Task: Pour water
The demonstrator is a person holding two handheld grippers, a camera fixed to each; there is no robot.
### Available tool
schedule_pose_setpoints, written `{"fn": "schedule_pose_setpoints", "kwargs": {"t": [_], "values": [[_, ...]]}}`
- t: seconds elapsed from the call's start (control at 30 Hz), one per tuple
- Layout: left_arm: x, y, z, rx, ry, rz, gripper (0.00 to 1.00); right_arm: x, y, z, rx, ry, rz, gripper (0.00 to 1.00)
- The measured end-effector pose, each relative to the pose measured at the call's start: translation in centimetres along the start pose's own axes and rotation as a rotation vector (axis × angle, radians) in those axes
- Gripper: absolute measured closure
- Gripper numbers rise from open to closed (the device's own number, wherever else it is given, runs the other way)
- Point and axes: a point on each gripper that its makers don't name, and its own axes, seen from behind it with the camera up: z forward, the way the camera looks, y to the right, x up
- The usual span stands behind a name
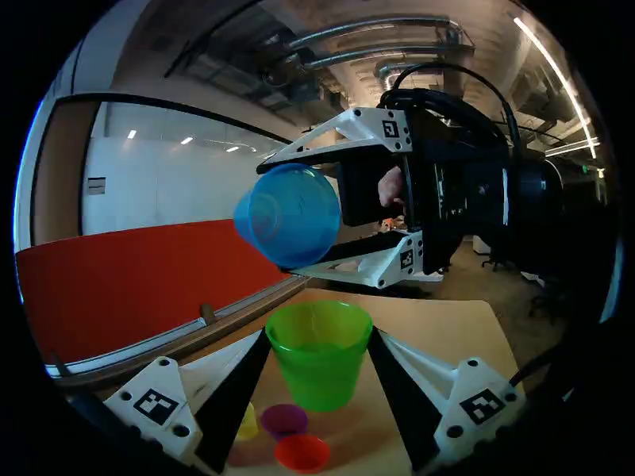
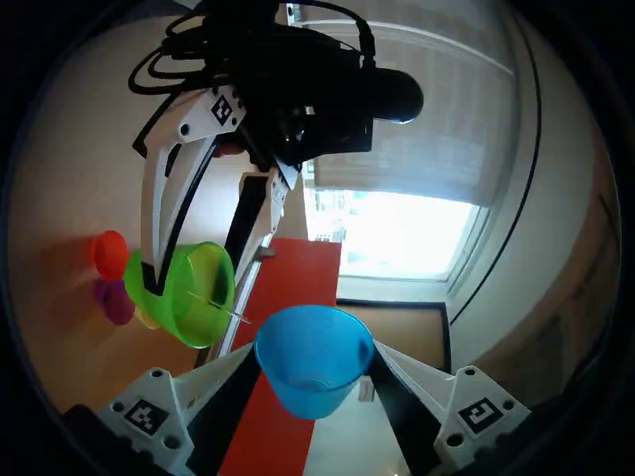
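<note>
A green cup (image 1: 320, 361) stands upright between the fingers of my left gripper (image 1: 320, 341), which is shut on it just above the wooden table (image 1: 444, 325). Some water seems to lie inside it. Above and slightly behind it hangs a blue cup (image 1: 290, 214), tipped on its side with its base facing this camera, and my right gripper (image 1: 278, 218) is shut on it. In the right gripper view the blue cup (image 2: 313, 361) sits between the right gripper's (image 2: 313, 349) fingers with a little water at its bottom. The green cup (image 2: 186, 293) is to the left in the left gripper (image 2: 194, 297).
Small purple (image 1: 284, 419), red (image 1: 302, 452) and yellow (image 1: 248, 422) cups lie on the table in front of the green cup. A red wall panel (image 1: 135, 285) runs along the table's left side. A hand (image 1: 390, 186) holds the right gripper. A bright window (image 2: 397, 234) is behind.
</note>
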Motion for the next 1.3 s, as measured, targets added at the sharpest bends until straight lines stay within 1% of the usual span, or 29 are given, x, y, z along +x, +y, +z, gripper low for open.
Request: {"fn": "schedule_pose_setpoints", "kwargs": {"t": [0.37, 0.47, 0.77, 0.87, 0.97, 1.17, 1.3], "values": [[0.2, 0.0, 0.1, 0.002, 0.001, 0.001, 0.13, 0.1, 0.1, -0.3, -0.001, 0.006, 0.026, 0.09], [0.2, 0.0, 0.0, 0.004, 0.0, 0.002, 0.13, 0.1, 0.1, -0.4, -0.004, 0.008, 0.043, 0.09], [0.1, -0.2, -0.2, 0.009, -0.002, 0.004, 0.13, 0.3, 0.1, -0.6, -0.014, 0.03, 0.161, 0.09], [0.2, -0.3, -0.4, 0.013, -0.002, 0.005, 0.13, 0.2, 0.1, -0.7, -0.022, 0.032, 0.223, 0.09], [0.3, -0.3, -0.5, 0.015, -0.002, 0.004, 0.13, 0.0, -0.1, -0.7, -0.025, 0.034, 0.3, 0.09], [0.2, -0.3, -0.8, 0.014, -0.004, 0.01, 0.13, -0.4, -0.3, -0.9, -0.046, 0.037, 0.466, 0.09], [0.1, -0.4, -0.8, 0.018, -0.007, 0.01, 0.13, -0.4, -0.5, -1.1, -0.051, 0.051, 0.588, 0.09]]}}
